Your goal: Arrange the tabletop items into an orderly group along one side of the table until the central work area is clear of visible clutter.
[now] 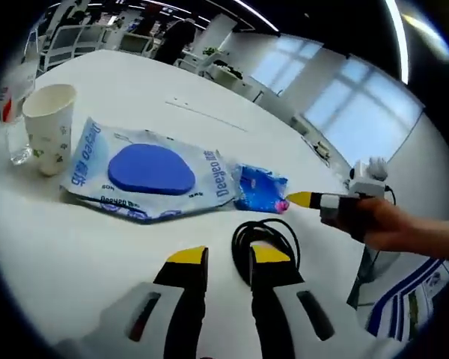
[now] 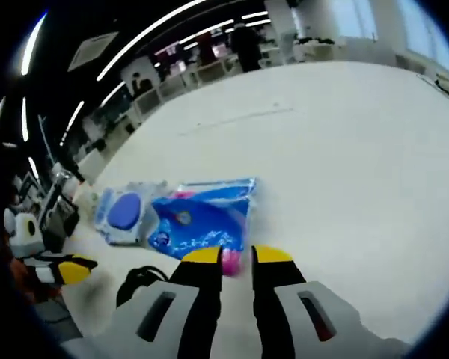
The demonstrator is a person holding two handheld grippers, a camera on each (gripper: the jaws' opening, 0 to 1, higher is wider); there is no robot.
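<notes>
On the white table [image 1: 75, 254], both hand-held grippers [image 1: 228, 256] [image 2: 236, 256] sit parted, empty.

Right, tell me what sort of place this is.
Probably an open-plan office: a large white table, rows of desks behind it, strip ceiling lights and big windows.

Wet-wipes pack [image 1: 146, 173], lying on the counter [image 1: 75, 247]: brand "Deeyeo" is showing in blue along its right edge in the left gripper view; other print on it is staying too small to read. Small blue packet [image 1: 260, 189]: print unreadable.
</notes>
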